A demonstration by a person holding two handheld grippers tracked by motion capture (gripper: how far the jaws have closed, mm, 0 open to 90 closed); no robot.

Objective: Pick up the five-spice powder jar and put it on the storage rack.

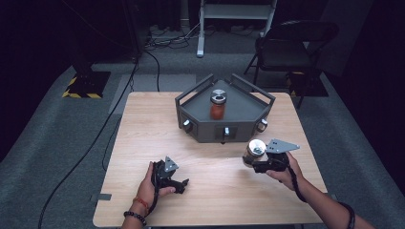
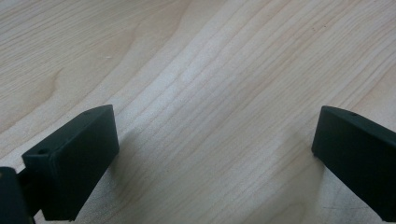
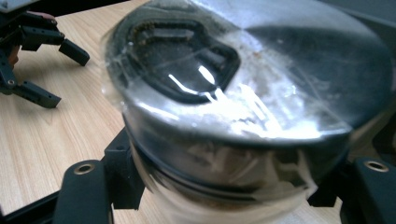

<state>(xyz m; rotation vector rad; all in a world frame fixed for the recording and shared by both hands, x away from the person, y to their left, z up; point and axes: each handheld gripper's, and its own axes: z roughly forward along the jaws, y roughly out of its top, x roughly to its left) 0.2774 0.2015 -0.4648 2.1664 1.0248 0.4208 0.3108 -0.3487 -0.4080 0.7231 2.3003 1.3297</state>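
A wooden table [image 1: 210, 167] with a light, striped grain is seen on a grey carpet floor [image 1: 57, 124]. A dark grey tray [image 1: 191, 102] with raised walls and two long handles is set on the far middle part of the table. Three small knobs are seen on the tray's front walls. A jar with red stuff inside and a silver lid [image 1: 218, 106] is stood upright inside the tray. A small grey patch of tape [image 1: 103, 196] is stuck near the table's front left corner. The rest of the wood is seen bare. Black cables are laid on the floor to the left of the table.
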